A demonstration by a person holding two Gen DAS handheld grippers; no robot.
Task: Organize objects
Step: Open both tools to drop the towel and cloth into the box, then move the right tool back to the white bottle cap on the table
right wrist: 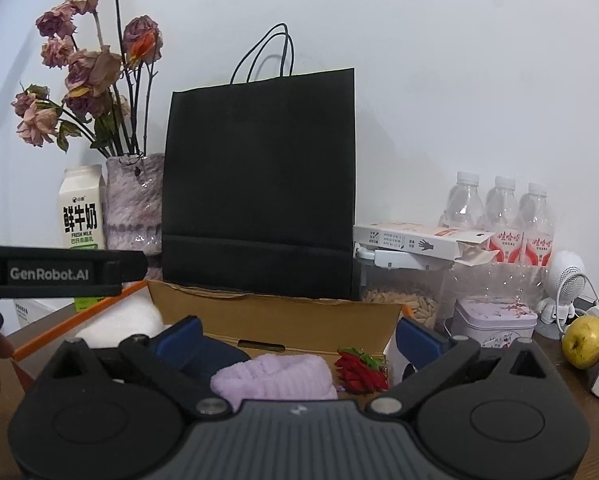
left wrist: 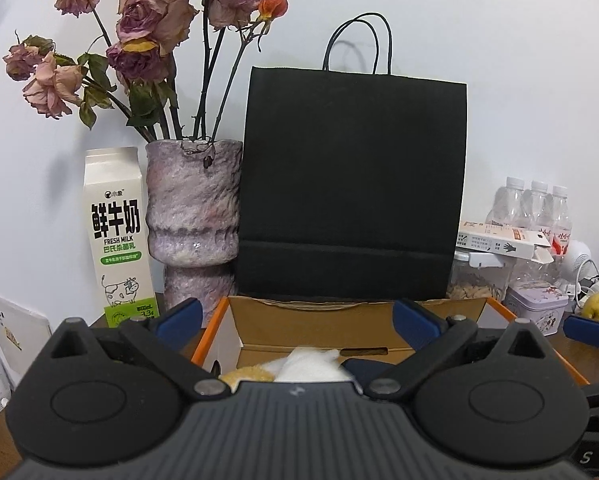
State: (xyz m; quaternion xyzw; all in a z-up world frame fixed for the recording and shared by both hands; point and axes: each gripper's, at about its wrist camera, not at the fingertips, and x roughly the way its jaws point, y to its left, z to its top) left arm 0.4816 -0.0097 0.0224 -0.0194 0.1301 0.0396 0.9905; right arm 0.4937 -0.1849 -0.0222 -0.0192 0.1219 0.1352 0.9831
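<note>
We held both grippers over the near edge of the box [right wrist: 275,322], an open cardboard carton with an orange rim that sat on the tabletop [right wrist: 555,364] in front of the black bag [right wrist: 259,184]. The left gripper [left wrist: 297,320] had its fingers spread wide and empty, and so did the right gripper [right wrist: 297,338]; neither touched anything.

The things to sort lay inside the box. In the right view, a lilac towel [right wrist: 275,376] sat at 6 o'clock, just under our fingers, a bunch of red chillies [right wrist: 359,370] just beside it at 3 o'clock, something dark blue [right wrist: 219,354] at 9 o'clock, and a white bundle [right wrist: 123,320] further toward 10 o'clock. In the left view that white bundle [left wrist: 311,366] lay between the fingers, with a yellowish fuzzy thing [left wrist: 245,376] beside it at 9 o'clock; we could not tell what it was.

We judged the step to be choosing and picking an item. To do it well, we thought each gripper should take what lay straight below it: right on the towel, left on the white bundle. Soft things bunch, so the fingers should go down deep and centred, closing on the bulk rather than a loose edge. The chillies sat close to the towel and risked being dragged. The vase [left wrist: 195,216] and milk [left wrist: 117,236] at 10 o'clock called for a straight-up lift.
</note>
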